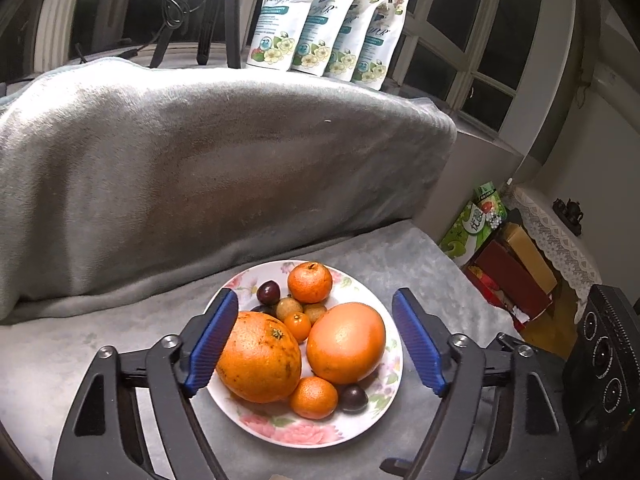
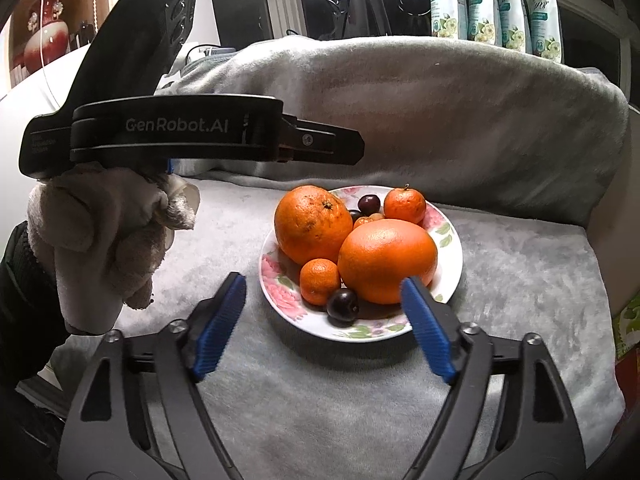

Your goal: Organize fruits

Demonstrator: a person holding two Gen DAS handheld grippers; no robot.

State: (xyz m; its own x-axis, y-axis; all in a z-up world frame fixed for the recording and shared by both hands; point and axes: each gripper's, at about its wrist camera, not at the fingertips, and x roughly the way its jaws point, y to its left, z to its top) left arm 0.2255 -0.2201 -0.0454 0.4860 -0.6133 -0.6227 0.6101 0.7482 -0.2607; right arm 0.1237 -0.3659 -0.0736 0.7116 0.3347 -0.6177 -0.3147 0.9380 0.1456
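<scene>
A floral plate [image 1: 372,416] [image 2: 452,256] sits on a grey blanket-covered seat. It holds two big oranges [image 1: 260,356] [image 1: 346,342], two mandarins [image 1: 310,282] [image 1: 314,397], dark plums [image 1: 268,292] [image 1: 354,398] and small brown and orange fruits [image 1: 298,325]. My left gripper [image 1: 316,340] is open and hovers above the plate, its jaws either side of the fruit pile. My right gripper [image 2: 324,314] is open and empty, low over the plate's near edge. The big oranges [image 2: 314,224] [image 2: 388,260] show in the right wrist view too.
The gloved hand [image 2: 108,232] holding the left gripper body [image 2: 180,128] is left of the plate. A blanket-draped backrest [image 1: 220,152] rises behind. Pouches [image 1: 328,20] stand on the sill. Boxes [image 1: 512,276] and a black device [image 1: 604,364] lie right.
</scene>
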